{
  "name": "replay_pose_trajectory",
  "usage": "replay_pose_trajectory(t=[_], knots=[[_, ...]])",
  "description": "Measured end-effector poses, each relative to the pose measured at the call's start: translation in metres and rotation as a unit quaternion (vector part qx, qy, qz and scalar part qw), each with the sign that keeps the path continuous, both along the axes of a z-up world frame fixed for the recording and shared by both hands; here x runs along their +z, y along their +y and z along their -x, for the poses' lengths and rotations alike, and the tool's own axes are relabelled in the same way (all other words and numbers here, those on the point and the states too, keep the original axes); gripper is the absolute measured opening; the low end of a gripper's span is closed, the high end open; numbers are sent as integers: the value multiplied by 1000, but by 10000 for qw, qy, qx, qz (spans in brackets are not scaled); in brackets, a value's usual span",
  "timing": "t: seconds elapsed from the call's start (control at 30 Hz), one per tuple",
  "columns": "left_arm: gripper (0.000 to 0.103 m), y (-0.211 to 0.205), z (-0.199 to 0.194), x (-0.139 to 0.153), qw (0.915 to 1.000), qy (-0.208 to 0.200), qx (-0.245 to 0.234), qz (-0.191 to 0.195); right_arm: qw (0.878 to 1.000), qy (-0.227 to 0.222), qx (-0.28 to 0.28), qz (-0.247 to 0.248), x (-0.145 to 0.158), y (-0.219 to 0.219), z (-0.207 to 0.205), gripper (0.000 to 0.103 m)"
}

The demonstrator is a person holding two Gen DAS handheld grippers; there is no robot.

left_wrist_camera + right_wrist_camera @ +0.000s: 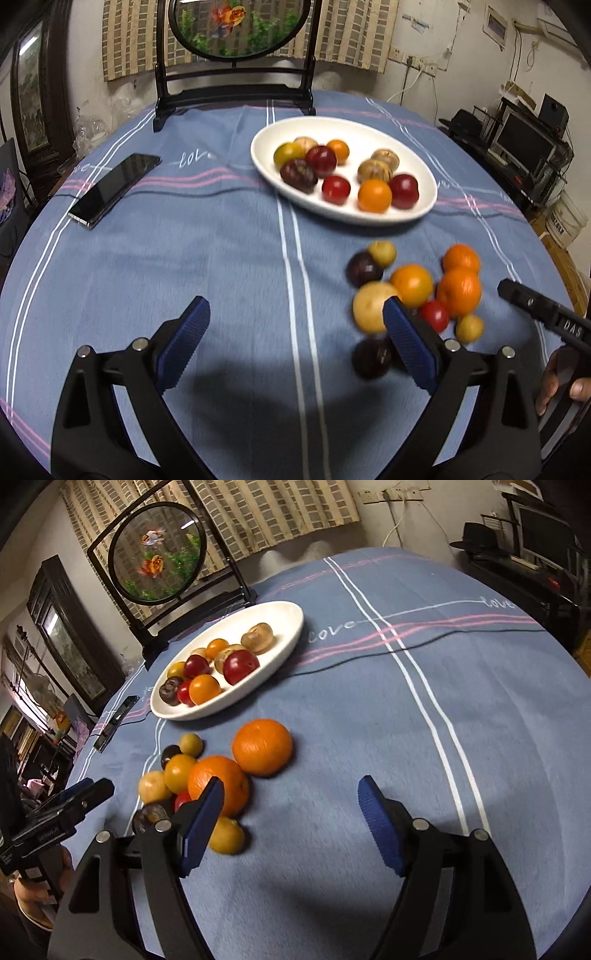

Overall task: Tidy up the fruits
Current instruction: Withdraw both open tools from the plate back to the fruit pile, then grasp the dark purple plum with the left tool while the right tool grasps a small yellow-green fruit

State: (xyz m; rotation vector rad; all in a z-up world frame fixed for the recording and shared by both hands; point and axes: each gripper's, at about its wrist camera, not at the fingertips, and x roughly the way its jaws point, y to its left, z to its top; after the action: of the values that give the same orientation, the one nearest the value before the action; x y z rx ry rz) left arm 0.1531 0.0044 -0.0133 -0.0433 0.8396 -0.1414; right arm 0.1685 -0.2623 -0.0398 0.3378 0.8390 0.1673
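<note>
A white oval plate holds several small fruits: red, orange, dark purple and tan. On the blue cloth in front of it lies a loose pile of fruit, with two oranges, a pale yellow fruit, a small red one and dark plums. My left gripper is open and empty, its right finger just before the pile. My right gripper is open and empty, its left finger beside the near orange.
A black phone lies on the cloth at the left. A dark framed round goldfish screen stands at the table's far edge. The table edge drops off on the right toward shelves with monitors.
</note>
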Motion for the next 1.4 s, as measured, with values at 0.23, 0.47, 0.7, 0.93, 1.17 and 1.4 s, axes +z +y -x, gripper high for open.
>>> replay_pose_trajectory(t=[0.23,0.47,0.7,0.93,1.17,1.4], knots=[[96,-2,17,-8,9996,66,-153,-213,9989,-101,133,436,-4,4,25,76],[96,-4,25,-21,9991,283,-278,-171,9968,-120,378,690,-8,16,29,76],[96,-16,28,-31,9975,416,-487,-312,9979,-81,333,546,-11,13,29,76],[96,-27,24,-35,9962,479,-589,-422,9981,-23,382,477,-12,14,28,76],[91,-37,16,-35,9956,418,-617,-567,9982,-15,417,425,-13,15,29,76],[32,-51,16,-37,9938,404,-919,-488,9981,-31,446,420,-13,16,29,76]])
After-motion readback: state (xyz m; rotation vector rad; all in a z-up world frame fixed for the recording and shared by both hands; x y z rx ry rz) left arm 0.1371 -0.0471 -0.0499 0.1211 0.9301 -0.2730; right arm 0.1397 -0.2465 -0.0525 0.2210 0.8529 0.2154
